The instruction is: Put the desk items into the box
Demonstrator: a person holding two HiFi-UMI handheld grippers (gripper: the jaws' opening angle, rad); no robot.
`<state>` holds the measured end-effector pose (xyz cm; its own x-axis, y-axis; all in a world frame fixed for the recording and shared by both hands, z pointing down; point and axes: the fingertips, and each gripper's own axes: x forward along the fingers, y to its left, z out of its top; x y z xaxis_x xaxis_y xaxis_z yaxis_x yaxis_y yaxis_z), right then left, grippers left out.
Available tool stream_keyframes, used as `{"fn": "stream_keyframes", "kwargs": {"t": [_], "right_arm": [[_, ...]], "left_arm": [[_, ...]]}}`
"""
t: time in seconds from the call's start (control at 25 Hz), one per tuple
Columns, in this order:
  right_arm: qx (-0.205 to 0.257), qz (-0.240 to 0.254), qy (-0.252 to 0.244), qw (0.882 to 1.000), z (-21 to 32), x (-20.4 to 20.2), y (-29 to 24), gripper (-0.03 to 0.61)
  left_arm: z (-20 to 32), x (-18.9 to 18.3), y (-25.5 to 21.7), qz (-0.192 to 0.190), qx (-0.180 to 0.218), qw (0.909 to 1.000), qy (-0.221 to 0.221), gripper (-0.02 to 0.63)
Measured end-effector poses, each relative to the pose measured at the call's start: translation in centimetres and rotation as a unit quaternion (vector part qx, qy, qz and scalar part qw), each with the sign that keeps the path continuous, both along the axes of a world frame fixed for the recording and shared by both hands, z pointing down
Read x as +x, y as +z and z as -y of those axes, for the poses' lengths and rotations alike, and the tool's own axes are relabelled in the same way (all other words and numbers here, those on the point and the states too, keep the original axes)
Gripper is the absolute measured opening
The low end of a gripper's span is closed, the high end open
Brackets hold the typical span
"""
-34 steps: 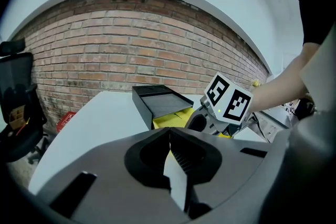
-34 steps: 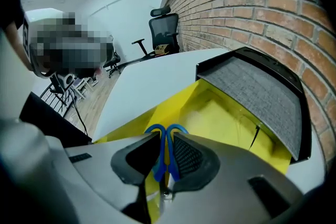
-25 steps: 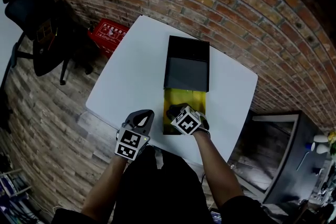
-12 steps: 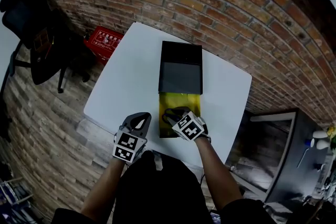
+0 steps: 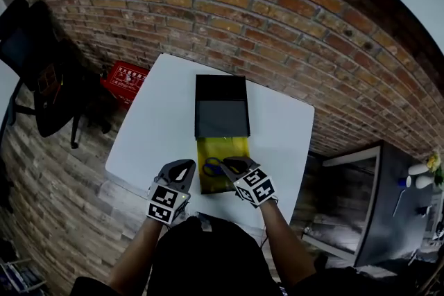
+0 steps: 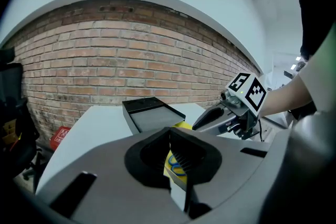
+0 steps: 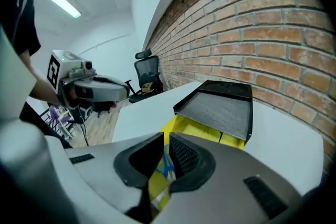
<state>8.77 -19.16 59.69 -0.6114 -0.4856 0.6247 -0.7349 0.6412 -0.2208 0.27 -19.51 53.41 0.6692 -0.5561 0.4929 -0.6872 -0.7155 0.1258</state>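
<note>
- The left tongs [image 5: 185,166] are held above the near edge of the worktop [image 5: 149,138], just left of the box. The jaws are brought together and nothing is gripped.
- The right tongs [image 5: 229,163] hang over the near end of the yellow box [image 5: 232,148]. Their jaws have just been closing to a thin slit, and nothing is caught between them.
- The step in hand is judged to be the withdrawal after a drop. The right tongs are best lifted straight up, so that the box wall is not clipped or the box dragged toward the near edge.
- The blue-handled scissors [image 5: 211,166] are seen lying flat inside the yellow box, at its near left part. No other content can be made out.
- The far half of the box is covered by a black lid [image 5: 221,107], which reaches toward the far edge. What lies beneath it cannot be told.
- No loose item is seen elsewhere on the worktop, so the filling is judged nearly done. If the lid is to be drawn over, the box should be steadied by the left tongs.
</note>
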Motion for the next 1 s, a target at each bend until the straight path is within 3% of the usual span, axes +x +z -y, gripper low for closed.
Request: {"fn": "stream_keyframes", "kwargs": {"t": [0.16,0.4,0.68,1.0], "right_arm": [[0.017,0.08,0.039,0.996,-1.0,1.3,-3.4,0.039],[0.081,0.143,0.087,0.983,-2.8,3.5,-9.0,0.031],[0.162,0.159,0.135,0.965,-4.6,6.2,-14.4,0.023],[0.18,0.153,0.172,0.956,-5.4,9.4,-15.3,0.021]], "left_arm": [[0.0,0.8,-1.5,-0.017,0.007,0.9998,0.007,0.014],[-0.7,1.5,-3.8,-0.031,0.021,0.9992,0.016,0.014],[-1.4,2.1,-6.9,-0.048,0.04,0.9978,0.022,0.014],[-1.2,2.6,-7.2,-0.051,0.044,0.9975,0.021,0.014]]}}
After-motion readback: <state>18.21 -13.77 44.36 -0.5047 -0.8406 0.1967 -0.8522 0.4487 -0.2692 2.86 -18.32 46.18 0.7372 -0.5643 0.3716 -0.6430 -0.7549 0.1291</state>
